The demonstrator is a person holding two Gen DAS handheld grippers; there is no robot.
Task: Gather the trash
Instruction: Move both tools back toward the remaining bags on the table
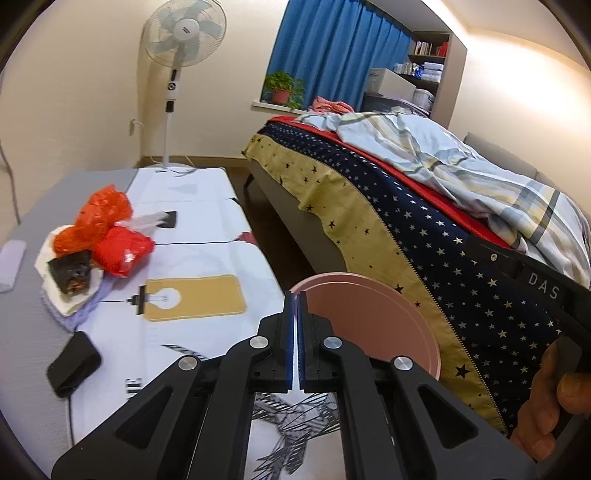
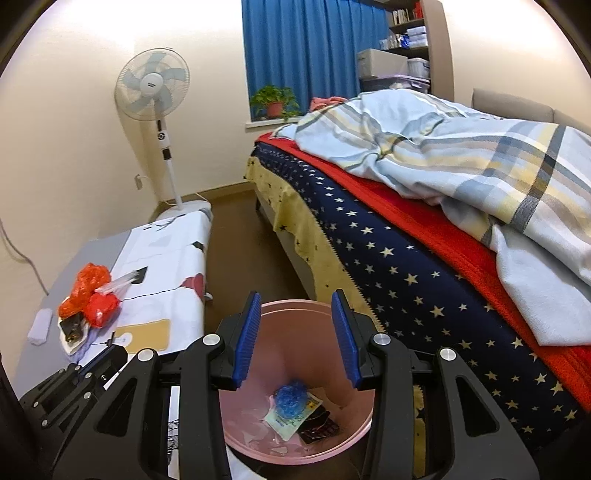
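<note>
Two grippers low in frame, left gripper (image 1: 296, 299) pressed together and empty, right gripper (image 2: 295, 328) spread above pink bin (image 2: 236, 439) holding blue wad (image 2: 291, 397), red trash pile (image 1: 99, 236) mid-left on table (image 1: 207, 258)

My left wrist camera looks out low over the tabletop (image 1: 207, 258), with the bed (image 1: 424, 206) at two o'clock. My right wrist camera sits higher, tilted down into the pink bin (image 2: 295, 435) close below. Both views share the fan (image 1: 184, 33), blue curtain (image 1: 332, 48), bed, tabletop and bin.
</note>
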